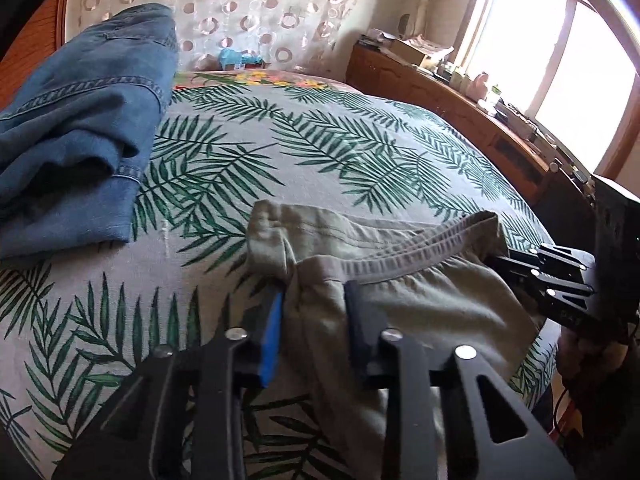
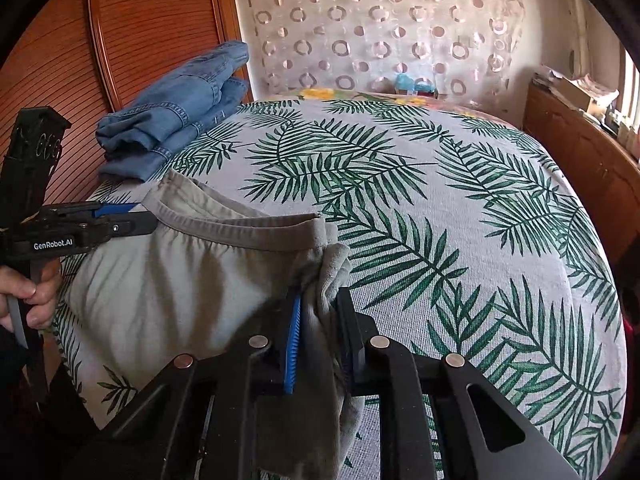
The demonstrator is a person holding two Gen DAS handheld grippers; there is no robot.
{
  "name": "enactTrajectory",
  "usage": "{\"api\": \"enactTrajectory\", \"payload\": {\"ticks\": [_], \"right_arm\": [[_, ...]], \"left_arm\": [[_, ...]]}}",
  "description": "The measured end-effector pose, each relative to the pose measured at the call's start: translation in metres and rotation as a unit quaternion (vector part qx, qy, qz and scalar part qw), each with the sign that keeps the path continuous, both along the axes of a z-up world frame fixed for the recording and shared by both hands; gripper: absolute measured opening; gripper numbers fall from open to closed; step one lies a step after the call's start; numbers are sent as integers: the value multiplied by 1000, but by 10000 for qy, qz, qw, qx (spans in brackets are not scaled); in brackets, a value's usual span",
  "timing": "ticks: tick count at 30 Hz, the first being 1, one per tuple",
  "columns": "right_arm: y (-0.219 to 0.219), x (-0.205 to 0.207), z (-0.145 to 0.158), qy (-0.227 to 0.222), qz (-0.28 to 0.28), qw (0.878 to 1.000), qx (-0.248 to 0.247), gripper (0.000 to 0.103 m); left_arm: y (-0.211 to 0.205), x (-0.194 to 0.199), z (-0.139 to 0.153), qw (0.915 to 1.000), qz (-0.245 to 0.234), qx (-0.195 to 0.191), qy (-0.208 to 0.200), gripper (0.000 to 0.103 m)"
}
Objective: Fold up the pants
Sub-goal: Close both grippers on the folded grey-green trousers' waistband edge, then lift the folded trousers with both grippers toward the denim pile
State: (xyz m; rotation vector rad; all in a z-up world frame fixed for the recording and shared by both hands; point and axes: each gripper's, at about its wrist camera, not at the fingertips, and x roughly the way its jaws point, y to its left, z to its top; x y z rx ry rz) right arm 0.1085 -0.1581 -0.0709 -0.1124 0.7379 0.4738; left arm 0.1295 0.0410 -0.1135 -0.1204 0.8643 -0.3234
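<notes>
- Grey-green cotton pants (image 1: 400, 292) lie at the near edge of the bed (image 1: 320, 152) in the left wrist view, waistband up and slack between the two tools.
- Left claw (image 1: 316, 312) is closed narrow on a bunched fold at one end of the waistband; the blue pad shows beside the cloth.
- Right claw (image 1: 516, 268) reaches in from the right of that view and meets the other end of the waistband.
- Folded jeans (image 1: 80, 120) sit well apart, at the far left of the bed.
- From the right wrist view, the right claw (image 2: 320, 320) pinches a wad of the same cloth, which hangs limp below the fingers.
- Across the waistband, the left claw (image 2: 148, 216) grips the opposite corner.
- Judging by the sag and wrinkles, the pants are light, soft and floppy; the thicker waistband ends look like the surest hold, with both corners kept taut so the legs hang straight.
</notes>
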Motion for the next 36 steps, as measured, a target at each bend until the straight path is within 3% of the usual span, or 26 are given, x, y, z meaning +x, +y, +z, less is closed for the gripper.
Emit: {"api": "enactTrajectory", "payload": {"ticks": [5, 10, 21, 36], "right_arm": [[-3, -1, 3, -30, 59, 9999, 117, 12], [-7, -15, 18, -287, 39, 9991, 307, 11], [-20, -47, 55, -801, 120, 9961, 340, 11], [-32, -70, 93, -1241, 226, 9916, 269, 11]], "left_arm": [[-1, -9, 8, 9999, 68, -68, -119, 18], [-10, -30, 32, 9982, 59, 36, -589, 16], [-15, -57, 80, 9922, -59, -63, -1245, 15], [-19, -71, 114, 9850, -112, -7, -1720, 15]]}}
